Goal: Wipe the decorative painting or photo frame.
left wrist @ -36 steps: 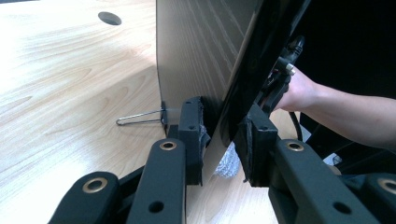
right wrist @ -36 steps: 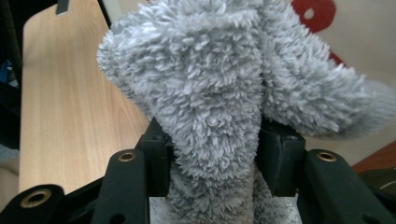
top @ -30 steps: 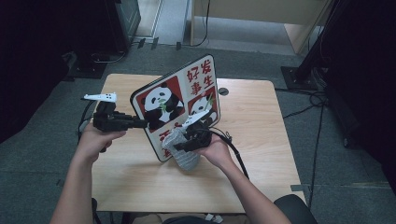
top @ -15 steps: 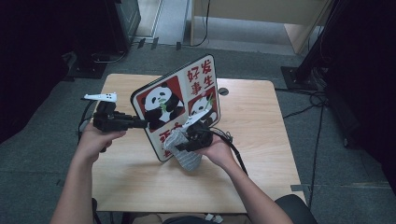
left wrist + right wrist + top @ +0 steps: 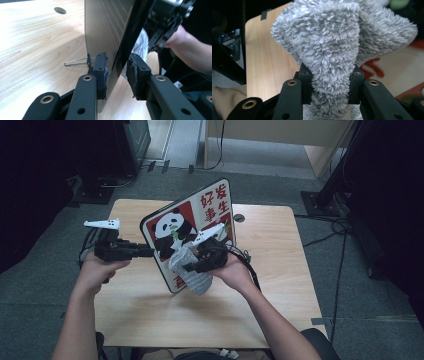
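A panda picture board [image 5: 172,227] with red characters stands tilted on the wooden table [image 5: 280,285]. My left gripper [image 5: 150,251] is shut on its left edge. In the left gripper view the board's brown back [image 5: 105,25] runs between the jaws of this gripper [image 5: 116,72]. My right gripper [image 5: 186,266] is shut on a grey fluffy cloth [image 5: 192,277] held against the board's lower front. In the right gripper view the cloth [image 5: 329,45] bulges up from between the jaws [image 5: 329,87].
A thin wire stand [image 5: 76,62] sticks out behind the board at table level. A round cable hole [image 5: 239,218] sits near the table's far edge. Black cables trail from both grippers. Dark equipment stands on the floor around the table.
My right gripper with the cloth has shifted slightly up the board's face. The left gripper and the board stay where they were.
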The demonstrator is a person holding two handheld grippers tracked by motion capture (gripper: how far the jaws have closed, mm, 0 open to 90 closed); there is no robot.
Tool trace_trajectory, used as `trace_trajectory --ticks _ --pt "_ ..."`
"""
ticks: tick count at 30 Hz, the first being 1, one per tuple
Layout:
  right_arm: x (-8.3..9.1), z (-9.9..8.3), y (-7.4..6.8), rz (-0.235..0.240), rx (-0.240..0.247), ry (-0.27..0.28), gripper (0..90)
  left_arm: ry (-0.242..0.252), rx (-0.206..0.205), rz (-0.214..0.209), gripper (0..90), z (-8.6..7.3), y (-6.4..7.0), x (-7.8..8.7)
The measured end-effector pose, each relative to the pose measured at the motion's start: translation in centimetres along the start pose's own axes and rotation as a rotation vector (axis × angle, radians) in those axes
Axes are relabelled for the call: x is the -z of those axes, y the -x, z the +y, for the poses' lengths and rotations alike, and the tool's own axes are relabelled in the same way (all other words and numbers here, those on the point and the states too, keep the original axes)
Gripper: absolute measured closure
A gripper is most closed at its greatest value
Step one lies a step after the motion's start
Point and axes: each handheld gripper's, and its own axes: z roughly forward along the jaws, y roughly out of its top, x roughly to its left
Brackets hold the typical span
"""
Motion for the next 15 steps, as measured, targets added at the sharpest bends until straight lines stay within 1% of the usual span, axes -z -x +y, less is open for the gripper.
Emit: trace_trajectory --ticks 2,4,7,10,11,14,15 --pt "0.6 1.0 -0.2 -0.005 0.012 0.006 65.5 0.021 0.007 -0.001 70.4 -0.1 -0.1 0.6" --pt "1.2 2.1 -0.5 -0.008 0.026 0.014 65.4 0.022 0.003 0.002 71.3 -0.2 -0.1 0.9" --pt "1.9 3.8 -0.9 -0.005 0.044 0.024 65.0 0.006 0.005 0.011 72.1 -0.3 -0.2 1.2" --pt "2.6 5.5 -1.4 -0.006 0.063 0.025 64.8 0.021 0.015 0.008 73.0 -0.3 -0.3 1.7" --pt "2.8 6.0 -1.5 -0.005 0.069 0.029 64.9 0.019 0.013 0.012 73.2 -0.4 -0.4 1.8" --pt "3.4 7.6 -2.1 -0.014 0.084 0.038 64.7 0.018 0.024 0.046 72.2 -0.3 -0.6 1.8" --pt "3.6 8.1 -2.3 -0.017 0.095 0.041 64.4 0.018 0.021 0.046 72.1 -0.2 -0.6 1.7"
